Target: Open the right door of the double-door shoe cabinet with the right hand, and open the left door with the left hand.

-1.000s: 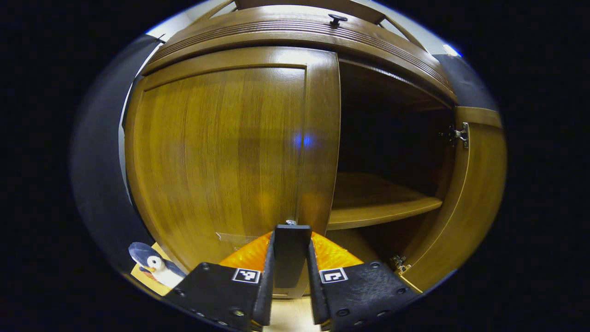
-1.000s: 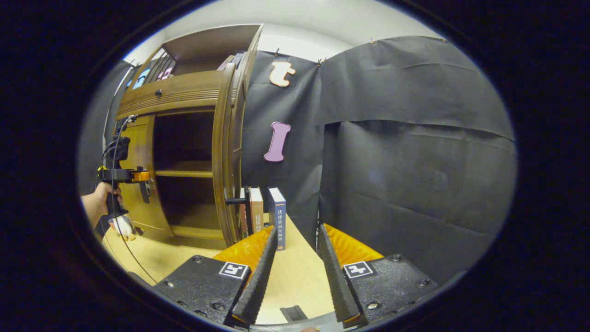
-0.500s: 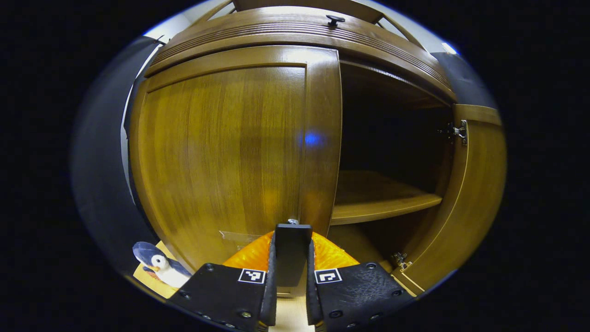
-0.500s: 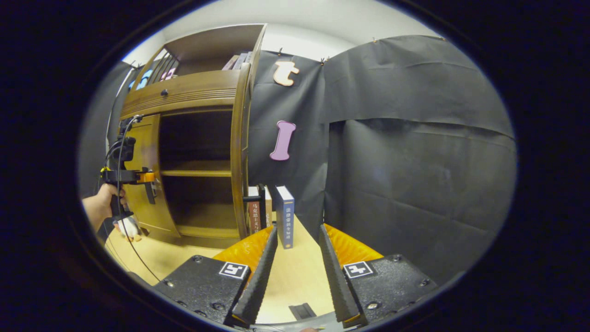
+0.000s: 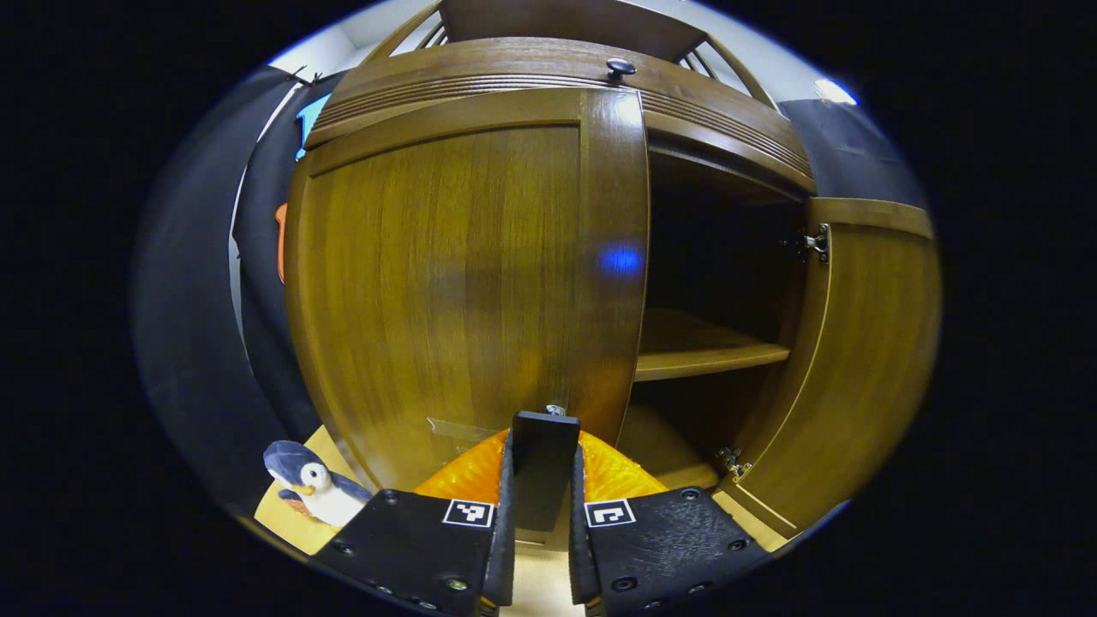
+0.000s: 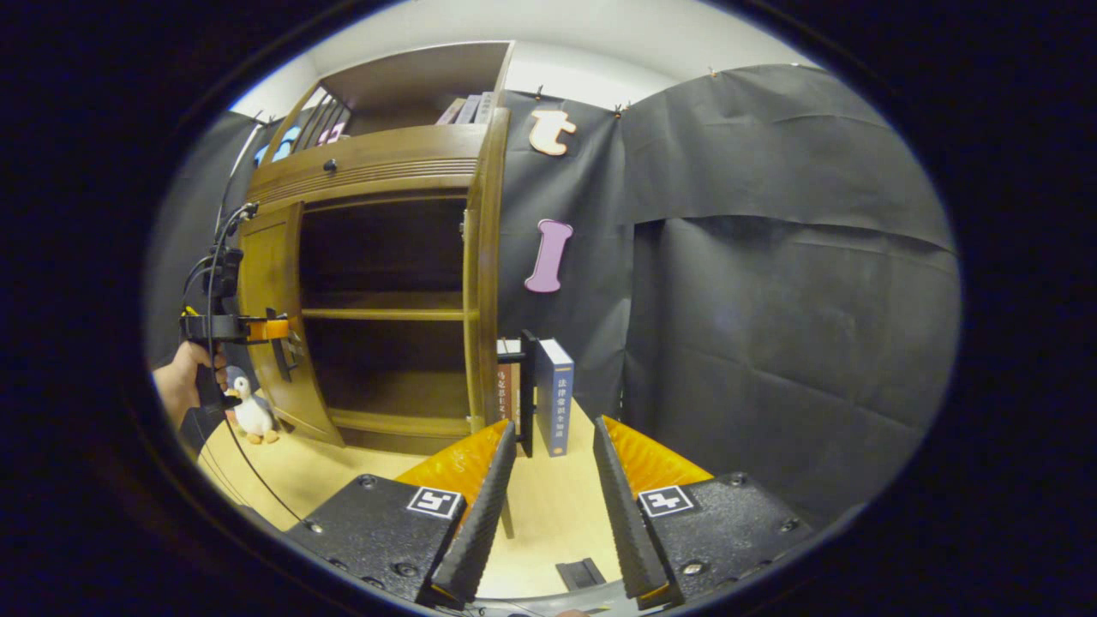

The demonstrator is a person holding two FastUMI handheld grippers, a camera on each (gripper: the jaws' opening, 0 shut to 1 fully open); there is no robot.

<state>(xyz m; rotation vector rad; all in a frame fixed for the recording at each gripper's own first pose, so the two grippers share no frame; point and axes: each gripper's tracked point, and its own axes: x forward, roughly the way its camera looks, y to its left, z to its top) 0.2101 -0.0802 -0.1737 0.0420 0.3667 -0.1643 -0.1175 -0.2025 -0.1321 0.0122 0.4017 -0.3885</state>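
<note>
In the left gripper view, the left gripper (image 5: 541, 480) is pinched tight on the dark handle (image 5: 542, 454) of the left door (image 5: 446, 283). At 3 o'clock the right door (image 5: 866, 360) stands wide open. Inside the shoe cabinet (image 5: 548, 73) a bare shelf (image 5: 703, 356) shows. A toy penguin (image 5: 315, 495) sits at 8 o'clock.

In the right gripper view, the right gripper (image 6: 553, 488) is open and holds nothing. Books (image 6: 548, 394) stand on the worktop (image 6: 343, 471) beside the cabinet.
</note>
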